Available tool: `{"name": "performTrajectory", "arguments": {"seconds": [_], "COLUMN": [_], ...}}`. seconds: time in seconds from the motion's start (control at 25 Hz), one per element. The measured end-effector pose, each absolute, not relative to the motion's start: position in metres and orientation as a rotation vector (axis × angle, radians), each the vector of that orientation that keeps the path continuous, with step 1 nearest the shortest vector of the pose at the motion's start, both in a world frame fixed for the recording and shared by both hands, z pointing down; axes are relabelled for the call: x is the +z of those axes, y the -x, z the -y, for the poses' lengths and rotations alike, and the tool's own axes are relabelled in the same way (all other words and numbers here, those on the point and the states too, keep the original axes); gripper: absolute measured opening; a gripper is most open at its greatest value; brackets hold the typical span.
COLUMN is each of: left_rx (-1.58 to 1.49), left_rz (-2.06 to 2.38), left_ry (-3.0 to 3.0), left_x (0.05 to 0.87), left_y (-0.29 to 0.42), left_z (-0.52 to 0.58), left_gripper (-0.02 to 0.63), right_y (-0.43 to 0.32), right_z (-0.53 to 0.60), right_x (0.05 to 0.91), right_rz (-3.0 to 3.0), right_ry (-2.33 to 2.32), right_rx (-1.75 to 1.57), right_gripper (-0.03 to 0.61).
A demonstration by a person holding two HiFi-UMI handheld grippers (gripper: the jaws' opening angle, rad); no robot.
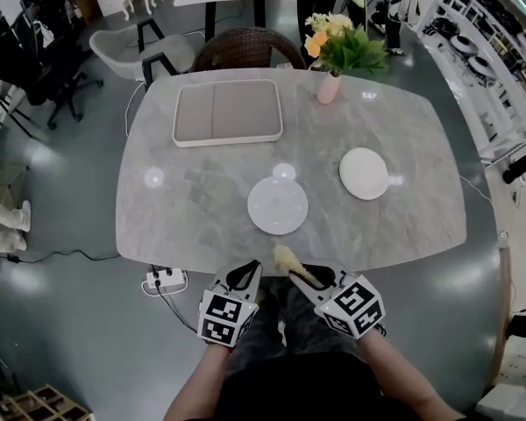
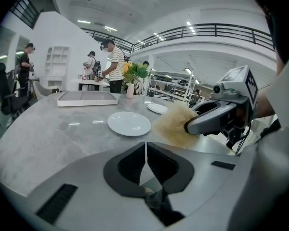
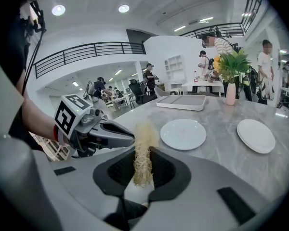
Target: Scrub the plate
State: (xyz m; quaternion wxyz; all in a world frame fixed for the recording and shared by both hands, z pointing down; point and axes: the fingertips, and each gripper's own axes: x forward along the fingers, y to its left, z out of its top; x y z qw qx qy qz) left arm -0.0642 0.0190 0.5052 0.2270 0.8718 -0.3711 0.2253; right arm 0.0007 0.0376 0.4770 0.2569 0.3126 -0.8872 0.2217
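- My right gripper (image 3: 143, 170) squeezes the scrubber (image 3: 143, 148) tight, ready to rub.
- My left gripper (image 2: 145, 163) is closed on nothing.
- The plate (image 1: 278, 205) lies near the table (image 1: 184, 226) edge, right in front of me.
- There is room all around it; the other plate (image 1: 364, 173) is off to the right.

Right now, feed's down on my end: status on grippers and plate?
Left gripper shut, empty. Right gripper shut on scrubber, short of the plate. Nearer plate bare, untouched. Nothing between.
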Motion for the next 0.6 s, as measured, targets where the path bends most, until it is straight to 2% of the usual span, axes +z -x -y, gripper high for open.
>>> {"name": "performTrajectory", "arguments": {"seconds": [0.6], "left_rx": [0.605], "left_rz": [1.106], "left_ry": [-2.38], "left_x": [0.494], "left_y": [0.055], "left_z": [-0.032], "left_gripper": [0.023], "right_y": [-0.023], "right_z": [-0.049], "right_x": [0.467], "right_rz": [2.451], "right_ry": [-0.861], "right_rx": [0.578], "right_gripper": [0.074]}}
